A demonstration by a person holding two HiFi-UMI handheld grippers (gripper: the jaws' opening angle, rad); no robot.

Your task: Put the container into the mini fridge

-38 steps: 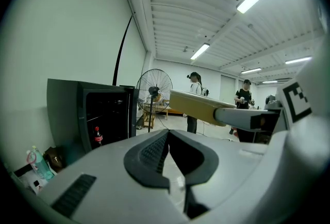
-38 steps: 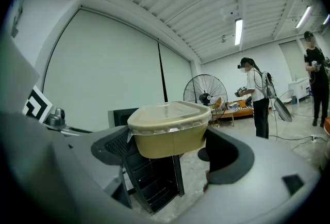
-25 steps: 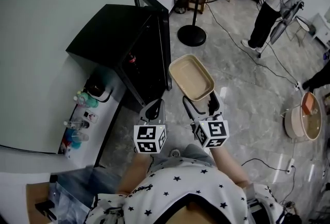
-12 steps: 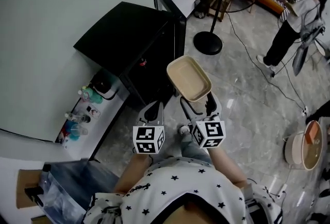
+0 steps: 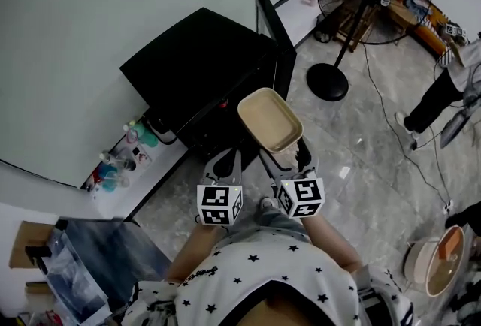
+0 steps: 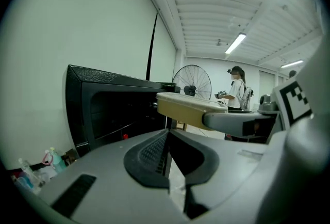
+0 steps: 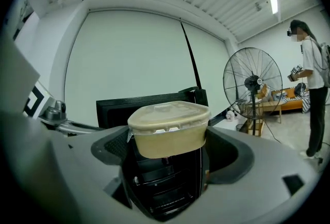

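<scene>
My right gripper (image 5: pixel 286 155) is shut on a beige lidded container (image 5: pixel 270 119) and holds it level above the floor, in front of the black mini fridge (image 5: pixel 197 64). The fridge door (image 5: pixel 275 22) stands open at its right side, and dark shelves show inside. In the right gripper view the container (image 7: pixel 169 128) sits between the jaws with the fridge's open front (image 7: pixel 154 187) right behind it. My left gripper (image 5: pixel 222 162) hangs beside it on the left, shut on nothing; its jaws meet in the left gripper view (image 6: pixel 167 154), where the container (image 6: pixel 186 109) shows to the right.
A standing fan (image 5: pixel 359 4) is to the right of the fridge, with a cable on the tiled floor. Bottles (image 5: pixel 119 161) stand on a low ledge left of the fridge. A clear plastic bin (image 5: pixel 79 264) is at lower left. A person (image 5: pixel 449 84) stands at far right.
The view has shifted towards the fridge, which now lies nearer the grippers and more central. The container stays held in the right gripper; both grippers keep their pose.
</scene>
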